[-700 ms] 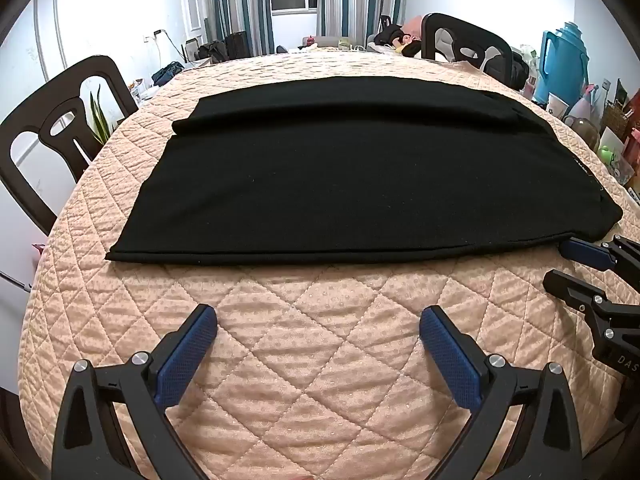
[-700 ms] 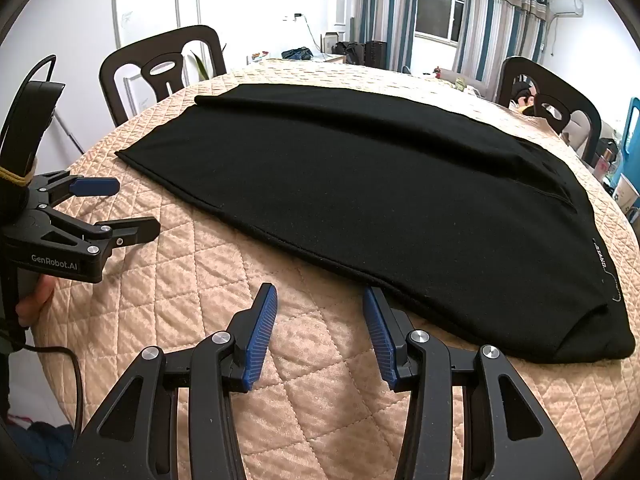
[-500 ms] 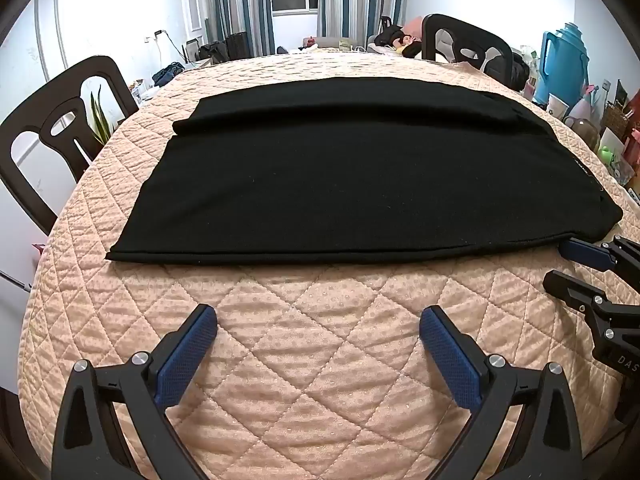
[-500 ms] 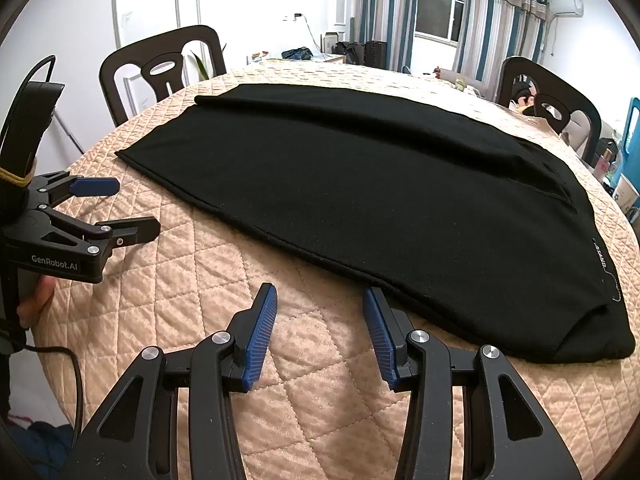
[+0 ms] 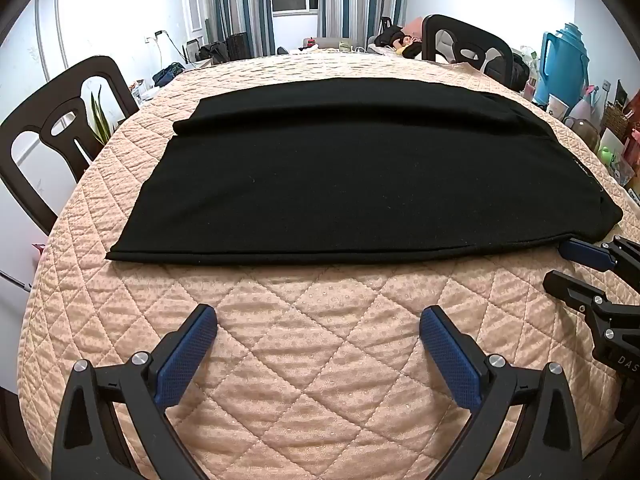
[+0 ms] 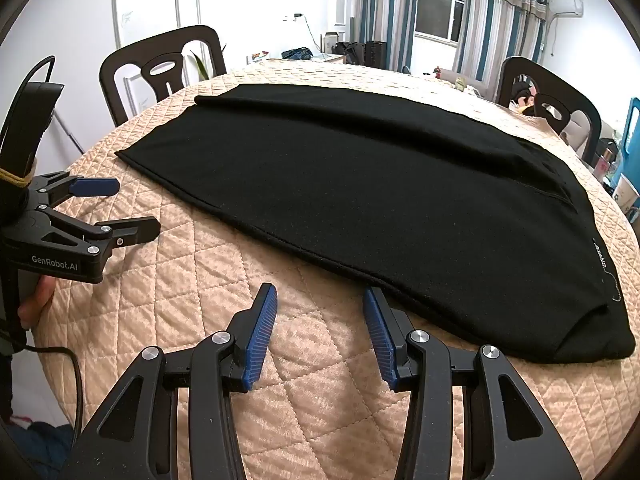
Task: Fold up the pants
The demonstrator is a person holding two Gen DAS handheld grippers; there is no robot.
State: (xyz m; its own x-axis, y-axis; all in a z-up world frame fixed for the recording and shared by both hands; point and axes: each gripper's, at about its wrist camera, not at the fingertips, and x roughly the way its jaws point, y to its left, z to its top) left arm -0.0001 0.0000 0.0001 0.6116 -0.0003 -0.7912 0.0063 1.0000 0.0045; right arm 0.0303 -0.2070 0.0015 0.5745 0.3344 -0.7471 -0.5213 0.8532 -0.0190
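Black pants (image 5: 360, 176) lie flat on the round table, folded lengthwise, leg ends at the left and waist at the right; they also show in the right wrist view (image 6: 380, 188). My left gripper (image 5: 318, 328) is open and empty, hovering over bare quilt just short of the pants' near hem. My right gripper (image 6: 316, 308) is open and empty, its right fingertip close to the near hem toward the waist end. The right gripper also shows at the right edge of the left wrist view (image 5: 576, 264). The left gripper shows at the left of the right wrist view (image 6: 120, 208).
A peach quilted cloth (image 5: 320, 360) covers the table. Dark chairs stand at the left (image 5: 52, 132) and far right (image 5: 468, 46). A blue thermos (image 5: 564, 64), cups and small items crowd the right side. A cable (image 6: 76, 384) hangs at the left table edge.
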